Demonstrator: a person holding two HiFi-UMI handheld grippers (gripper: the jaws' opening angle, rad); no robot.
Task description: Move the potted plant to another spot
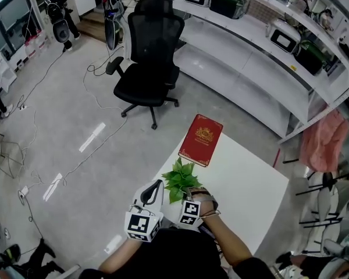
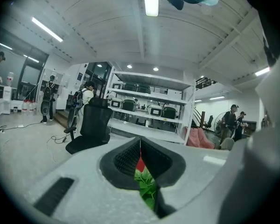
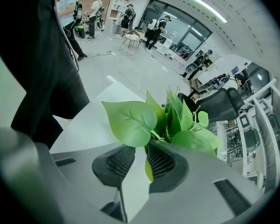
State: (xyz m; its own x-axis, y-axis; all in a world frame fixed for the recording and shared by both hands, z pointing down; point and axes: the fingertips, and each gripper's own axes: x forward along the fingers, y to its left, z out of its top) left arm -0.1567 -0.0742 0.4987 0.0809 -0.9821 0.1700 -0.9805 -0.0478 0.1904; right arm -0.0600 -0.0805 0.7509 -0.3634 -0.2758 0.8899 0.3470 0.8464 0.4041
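left tongs (image 2: 140, 143) clenching on nothing, pads meeting at tips. right tongs (image 3: 141, 149) hovering just beside them, released, narrow gap between jaws showing white table (image 1: 247, 185), one leaf dangling into gap. potted plant (image 3: 175, 120) sitting right at right tongs' tips, just ahead and to right of left tongs; pot itself hiding under leaves. red book (image 1: 201, 139) lying just beyond plant.

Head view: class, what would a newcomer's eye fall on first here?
The bright green potted plant at the near left edge of the white table, with the right gripper at its leaves. Just beyond it lies a red book, and a black office chair stands on the grey floor farther off.
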